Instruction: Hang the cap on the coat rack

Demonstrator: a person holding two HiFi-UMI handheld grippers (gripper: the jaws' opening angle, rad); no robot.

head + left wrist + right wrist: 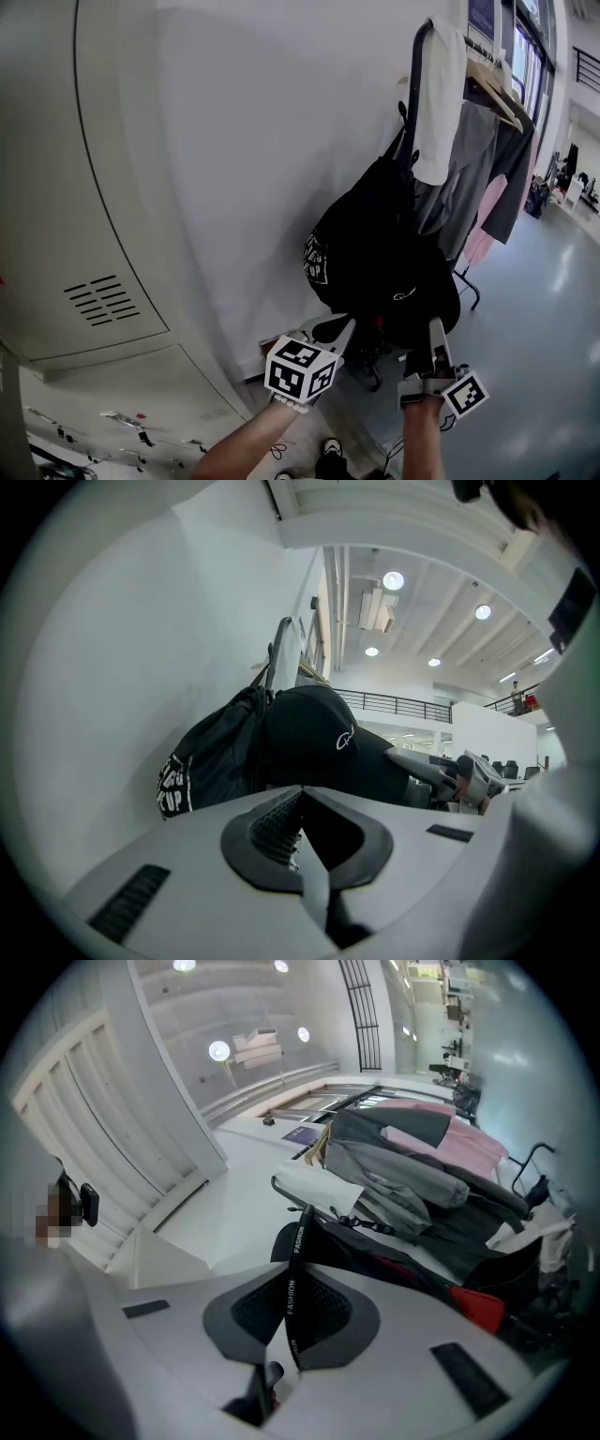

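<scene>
A black cap with a small white logo hangs between my two grippers, low in front of the coat rack. My left gripper is shut on the cap's front edge; its own view shows the crown just beyond the jaws. On the other side my right gripper is shut on the cap's rear strap, printed "FASHION", which runs up between its pads. The rack's pole rises behind the cap. Part of the cap is hidden by a black backpack.
The backpack hangs on the rack's near end against the white wall. A white towel and grey and pink garments on hangers fill the rail. A grey cabinet stands at left. A person's shoes show below.
</scene>
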